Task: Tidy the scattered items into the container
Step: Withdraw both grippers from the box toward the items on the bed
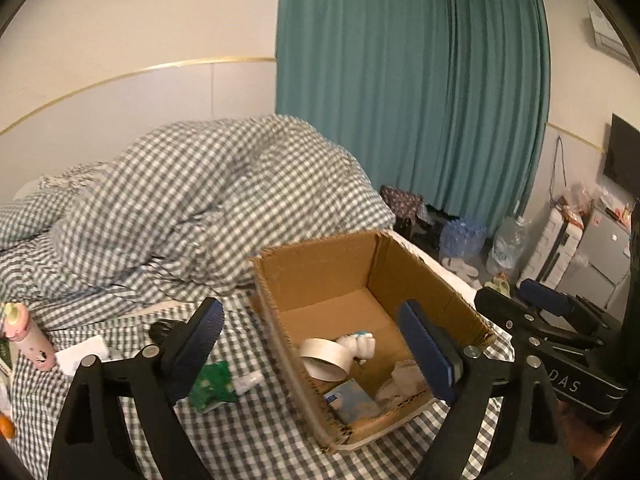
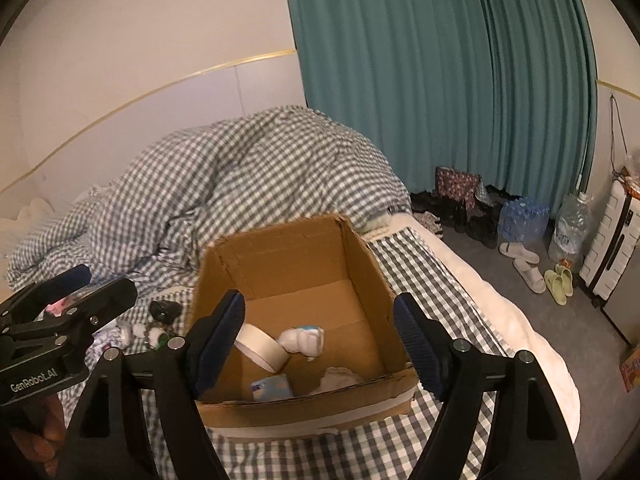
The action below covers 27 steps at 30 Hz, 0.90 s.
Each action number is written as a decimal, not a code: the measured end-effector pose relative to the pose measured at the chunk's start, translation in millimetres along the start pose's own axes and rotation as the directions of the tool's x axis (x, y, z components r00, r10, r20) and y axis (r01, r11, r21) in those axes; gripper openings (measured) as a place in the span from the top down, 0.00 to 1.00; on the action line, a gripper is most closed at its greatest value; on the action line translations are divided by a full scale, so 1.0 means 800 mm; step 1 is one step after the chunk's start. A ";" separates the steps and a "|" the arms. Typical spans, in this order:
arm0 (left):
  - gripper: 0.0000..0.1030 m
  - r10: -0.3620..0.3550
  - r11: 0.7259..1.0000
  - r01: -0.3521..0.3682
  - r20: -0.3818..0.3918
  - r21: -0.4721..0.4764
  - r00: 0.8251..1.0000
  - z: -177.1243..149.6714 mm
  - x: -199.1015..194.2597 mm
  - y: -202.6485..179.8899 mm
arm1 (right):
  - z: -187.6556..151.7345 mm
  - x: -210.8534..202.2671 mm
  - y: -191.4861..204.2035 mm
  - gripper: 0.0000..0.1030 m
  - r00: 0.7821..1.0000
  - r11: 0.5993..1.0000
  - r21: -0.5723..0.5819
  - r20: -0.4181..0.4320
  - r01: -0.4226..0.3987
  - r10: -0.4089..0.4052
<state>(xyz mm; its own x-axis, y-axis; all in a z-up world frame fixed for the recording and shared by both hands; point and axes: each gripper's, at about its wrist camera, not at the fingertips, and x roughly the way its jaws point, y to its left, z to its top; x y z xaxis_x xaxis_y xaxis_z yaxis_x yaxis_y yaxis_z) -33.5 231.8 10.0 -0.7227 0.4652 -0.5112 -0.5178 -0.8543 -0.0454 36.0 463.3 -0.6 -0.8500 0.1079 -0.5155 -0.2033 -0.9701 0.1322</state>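
My left claw [image 1: 316,344] hangs with its fingers spread wide and nothing between them. One blue pad [image 1: 200,344] sits over the checked sheet, the other reaches over the near wall of the cardboard box [image 1: 320,264], so the box's left wall runs up between my two fingers. My right claw [image 2: 320,340] is likewise spread apart and holds nothing; it hovers at the box's near edge, one finger at each front corner, framing the open top.

Inside the box, just beyond both claws, lie a roll of white tape [image 2: 262,346], a small white figure with a blue cap [image 2: 304,340], a blue packet [image 2: 272,388] and a crumpled pale wrapper [image 2: 340,378].

Still out on the sheet, left of the box and beside my left claw's outer finger, are a green packet [image 1: 210,386] and a small white tube [image 1: 248,382]. Farther left lie a white card [image 1: 82,354] and a pink bottle [image 1: 30,338] near the frame edge. A dark lump [image 2: 164,310] rests near the box's far left corner.

Behind everything the checked duvet [image 1: 208,196] is heaped against the wall, with a teal curtain [image 1: 400,92] to the right.
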 end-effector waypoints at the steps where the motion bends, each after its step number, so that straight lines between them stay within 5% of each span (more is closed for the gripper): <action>1: 0.06 0.008 1.000 -0.008 0.009 -0.007 1.000 0.001 -0.007 0.005 | 0.001 -0.005 0.005 0.24 1.000 1.000 -0.004 0.006 -0.003 0.003; 4: 0.00 0.034 0.999 -0.033 0.037 -0.035 0.999 0.003 -0.032 0.021 | 0.004 -0.022 0.020 0.10 1.000 1.000 -0.020 0.029 -0.002 0.002; 9: 0.00 0.073 0.996 -0.069 0.068 -0.065 0.995 0.003 -0.072 0.047 | 0.008 -0.054 0.040 0.00 0.996 1.000 -0.016 0.084 0.007 -0.005; 27: 0.00 0.224 0.968 -0.200 0.162 -0.150 0.961 -0.012 -0.212 0.145 | 0.006 -0.132 0.147 0.00 0.986 0.989 -0.106 0.123 -0.104 0.116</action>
<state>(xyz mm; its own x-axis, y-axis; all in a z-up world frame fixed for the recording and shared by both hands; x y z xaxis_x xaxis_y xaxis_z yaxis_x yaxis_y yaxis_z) 33.8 51.7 83.1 -0.8844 0.2937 -0.3626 -0.2883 -0.9550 -0.0703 99.4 338.5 73.7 -0.9212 0.0201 -0.3885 -0.0617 -0.9936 0.0949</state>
